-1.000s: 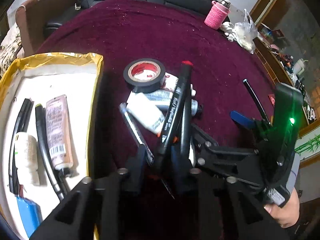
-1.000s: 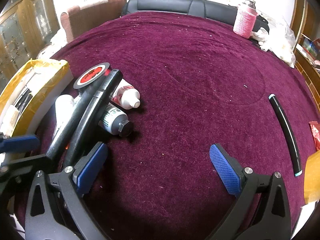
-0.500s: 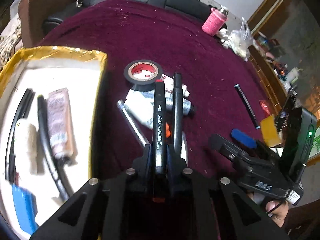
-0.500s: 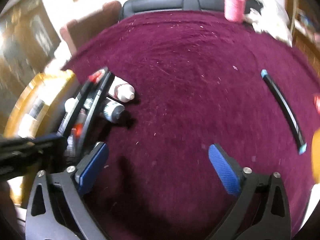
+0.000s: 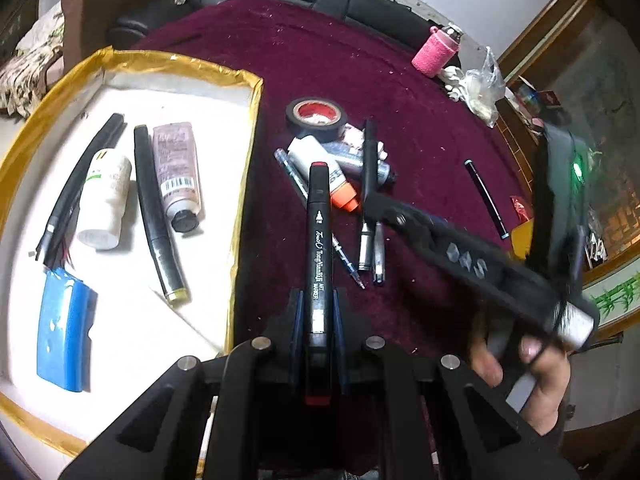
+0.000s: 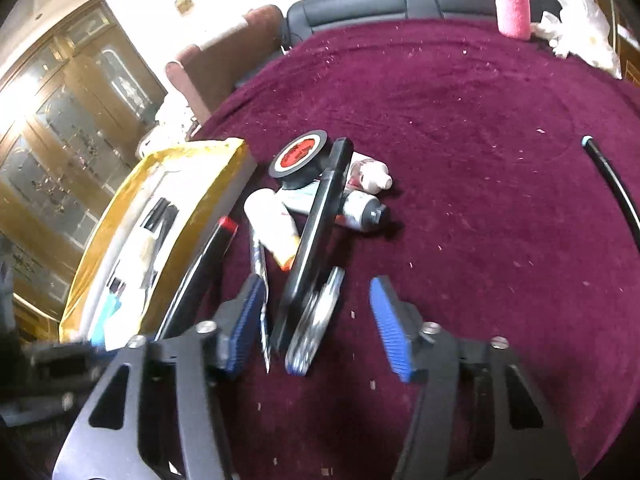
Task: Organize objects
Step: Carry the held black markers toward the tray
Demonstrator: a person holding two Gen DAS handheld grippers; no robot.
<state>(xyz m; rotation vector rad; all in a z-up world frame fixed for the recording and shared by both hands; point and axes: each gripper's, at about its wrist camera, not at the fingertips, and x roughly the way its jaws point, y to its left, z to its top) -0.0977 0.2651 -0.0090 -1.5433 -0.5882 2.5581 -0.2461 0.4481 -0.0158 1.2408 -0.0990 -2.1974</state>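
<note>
My left gripper (image 5: 316, 304) is shut on a black art marker (image 5: 318, 240) with a red cap, held above the maroon cloth just right of the tray. In the right wrist view the same marker (image 6: 200, 272) shows beside the tray's wall. The right gripper (image 6: 318, 320), held by a hand (image 5: 520, 364), hovers at the near end of the pile with its jaws closing. A long black pen (image 6: 320, 216) and two silver pens (image 6: 320, 312) lie between its blue pads (image 6: 390, 320), untouched. The pile also holds a black tape roll (image 5: 316, 114) and a white tube (image 5: 320, 160).
The yellow-rimmed white tray (image 5: 256, 120) on the left holds a white bottle (image 5: 106, 192), a pink tube (image 5: 178, 168), a black marker (image 5: 154, 208) and a blue pack (image 5: 64, 336). A black stick (image 6: 612, 180) lies at the right. A pink bottle (image 6: 514, 8) stands at the far edge.
The left gripper has closed on the marker and carried it off the pile, leftward to the tray's edge. The right gripper's jaws have narrowed and it has moved over the pens.
</note>
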